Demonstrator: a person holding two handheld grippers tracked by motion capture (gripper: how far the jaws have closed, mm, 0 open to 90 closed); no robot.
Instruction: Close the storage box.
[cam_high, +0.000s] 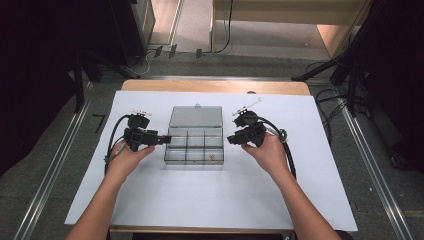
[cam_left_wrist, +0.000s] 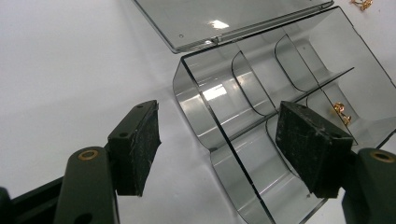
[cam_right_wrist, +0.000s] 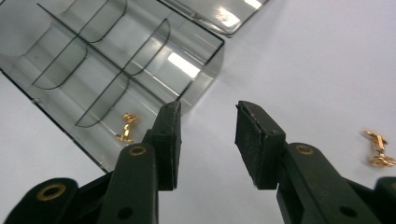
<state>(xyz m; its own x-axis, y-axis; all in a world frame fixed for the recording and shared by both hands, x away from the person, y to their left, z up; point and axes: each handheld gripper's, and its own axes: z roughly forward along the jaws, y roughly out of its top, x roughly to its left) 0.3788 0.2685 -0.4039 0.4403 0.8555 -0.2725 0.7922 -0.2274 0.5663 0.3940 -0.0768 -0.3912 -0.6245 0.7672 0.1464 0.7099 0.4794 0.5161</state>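
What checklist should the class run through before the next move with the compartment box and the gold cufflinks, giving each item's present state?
1. Box lid open: ok. The lid lies flat behind the compartment box.
2. Left gripper open and free: ok. Its jaws stand apart, straddling the box's corner wall, holding nothing.
3. Right gripper open and free: ok. Jaws apart over the white table cover.
4. One gold cufflink already in a compartment: ok.
5. Loose cufflink within view on the cover, outside the box: ok.
6. Box steady enough not to slide: cannot tell.
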